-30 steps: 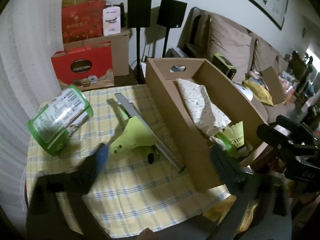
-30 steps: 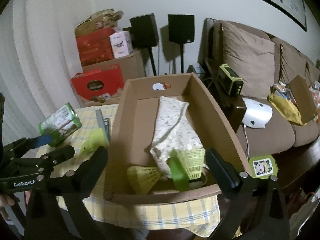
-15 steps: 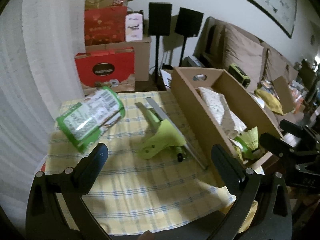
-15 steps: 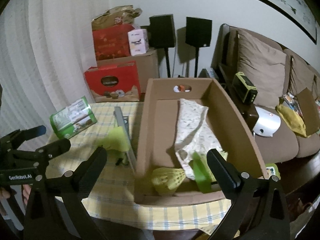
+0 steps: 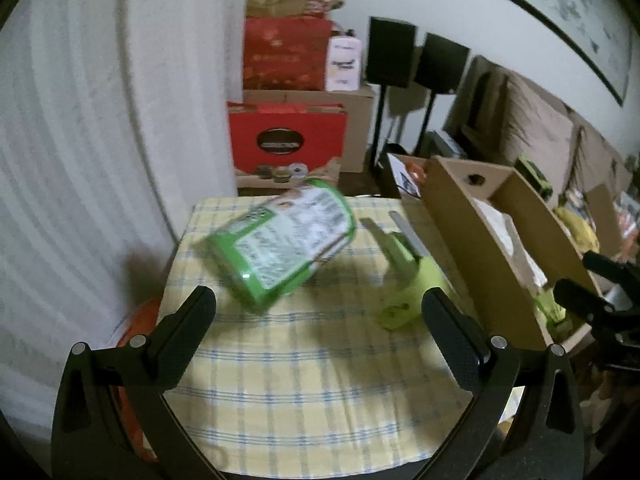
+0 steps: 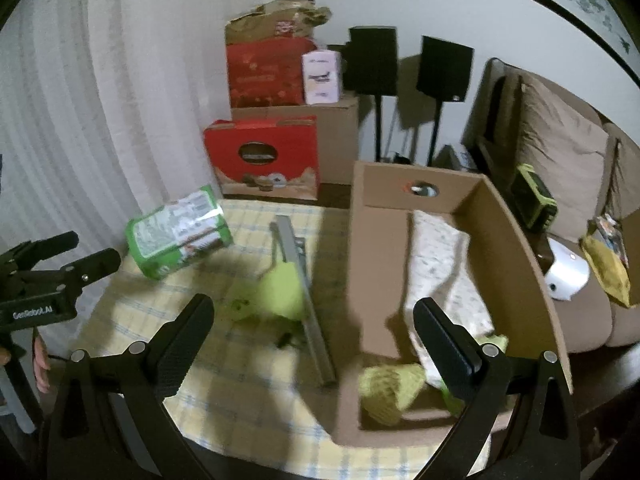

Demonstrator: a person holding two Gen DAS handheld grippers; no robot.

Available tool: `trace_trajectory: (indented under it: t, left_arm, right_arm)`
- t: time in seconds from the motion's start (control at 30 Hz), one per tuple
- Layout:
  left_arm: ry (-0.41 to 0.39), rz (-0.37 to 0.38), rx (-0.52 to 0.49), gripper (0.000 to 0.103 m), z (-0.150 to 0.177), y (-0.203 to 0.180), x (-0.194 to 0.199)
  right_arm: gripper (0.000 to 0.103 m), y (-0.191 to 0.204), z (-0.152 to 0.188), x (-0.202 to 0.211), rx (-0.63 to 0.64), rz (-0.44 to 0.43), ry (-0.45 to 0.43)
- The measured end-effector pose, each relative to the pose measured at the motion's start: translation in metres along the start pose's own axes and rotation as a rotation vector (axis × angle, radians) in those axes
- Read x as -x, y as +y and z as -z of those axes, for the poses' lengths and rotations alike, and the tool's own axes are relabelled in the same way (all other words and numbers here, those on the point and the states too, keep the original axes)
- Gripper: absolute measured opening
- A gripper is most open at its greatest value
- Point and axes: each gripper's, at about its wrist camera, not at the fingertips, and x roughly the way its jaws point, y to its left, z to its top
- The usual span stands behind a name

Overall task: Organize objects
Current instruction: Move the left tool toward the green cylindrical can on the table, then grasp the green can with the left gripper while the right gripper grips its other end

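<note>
A green and white canister lies on its side on the yellow checked tablecloth; it also shows at the left in the right wrist view. Beside it lies a lime-green tool with a grey metal bar. A cardboard box on the right holds a white patterned cloth and yellow-green shuttlecocks. My left gripper is open and empty, just short of the canister. My right gripper is open and empty above the box's left wall.
Red gift boxes and brown cartons stand behind the table by the white curtain. Two black speakers stand on poles. A brown sofa with cushions and clutter sits to the right. Something orange lies below the table's left edge.
Both grippers have swung left. The left one now faces the canister instead of the tool and box; the right one has shifted from over the box towards its left wall.
</note>
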Motion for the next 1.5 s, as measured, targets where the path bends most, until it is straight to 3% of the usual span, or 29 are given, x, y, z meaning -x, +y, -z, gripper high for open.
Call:
trace_trajectory:
  t: [0.27,0.4,0.63,1.0,1.13,1.4,1.5]
  left_arm:
    - [0.012,0.044,0.097,0.103,-0.001,0.051,-0.014]
    - [0.037,0.039,0.145,0.095,0.002,0.074,-0.030]
    - [0.046,0.097,0.249,0.092,0.012,0.106,-0.054]
    - [0.021,0.114,0.240,0.067,0.012,0.104,-0.085]
    - [0.016,0.139,0.234,0.065,0.009,0.099,-0.094]
    - [0.051,0.179,0.211,0.059,0.008,0.085,-0.109]
    - [0.052,0.158,0.198,0.058,0.007,0.083,-0.112]
  right_arm:
    - [0.101,0.030,-0.023,-0.035,0.097,-0.115,0.003]
    - [0.101,0.041,-0.039,-0.058,0.099,-0.177,0.032]
    - [0.090,0.046,-0.071,-0.105,0.060,-0.249,0.051]
    - [0.057,0.060,-0.084,-0.181,0.029,-0.347,0.097]
    - [0.049,0.061,-0.084,-0.202,-0.013,-0.384,0.117]
    - [0.044,0.066,-0.081,-0.219,-0.047,-0.460,0.136]
    - [0.043,0.068,-0.079,-0.221,-0.053,-0.479,0.146]
